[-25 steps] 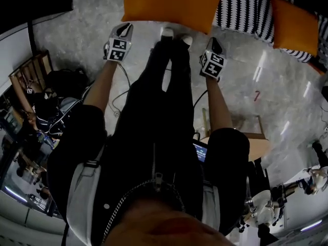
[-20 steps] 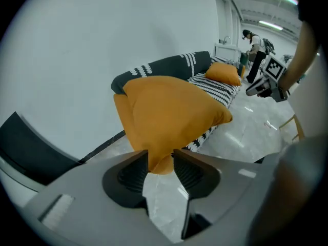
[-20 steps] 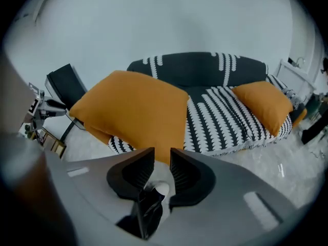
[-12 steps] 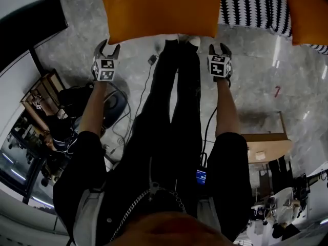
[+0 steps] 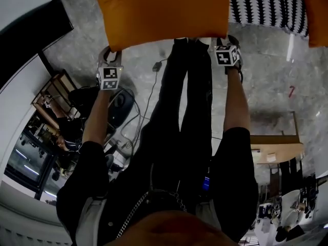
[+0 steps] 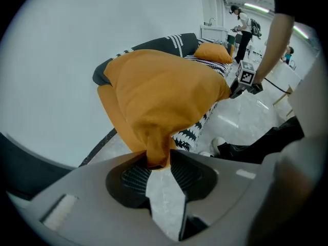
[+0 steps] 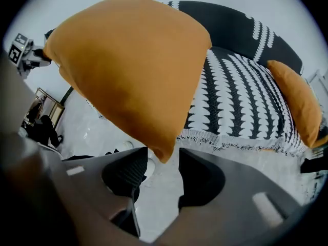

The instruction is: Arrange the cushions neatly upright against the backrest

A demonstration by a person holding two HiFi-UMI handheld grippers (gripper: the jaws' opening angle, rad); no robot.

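A large orange cushion (image 5: 159,12) lies over the front edge of a sofa covered in a black-and-white patterned throw (image 5: 266,6). My left gripper (image 5: 111,54) is at the cushion's lower left corner. Its jaws have just been closing, and in the left gripper view (image 6: 158,160) the pads pinch that orange corner (image 6: 156,150). My right gripper (image 5: 225,39) is at the lower right corner. Its jaws have just been opening and stand wide (image 7: 163,160), with the cushion's tip (image 7: 163,152) hanging between them untouched. A second orange cushion (image 7: 297,99) lies on the sofa's far end.
The person's legs and shoes (image 5: 187,86) stand on the grey marble floor between the grippers. Cables (image 5: 146,101) trail on the floor at the left. A wooden stool (image 5: 271,147) stands at the right and a wooden chair (image 5: 51,94) at the left.
Both grippers went from shut beside the legs to open at the cushion's lower corners. The left one has since closed on its corner. The cushion now fills more of the head view.
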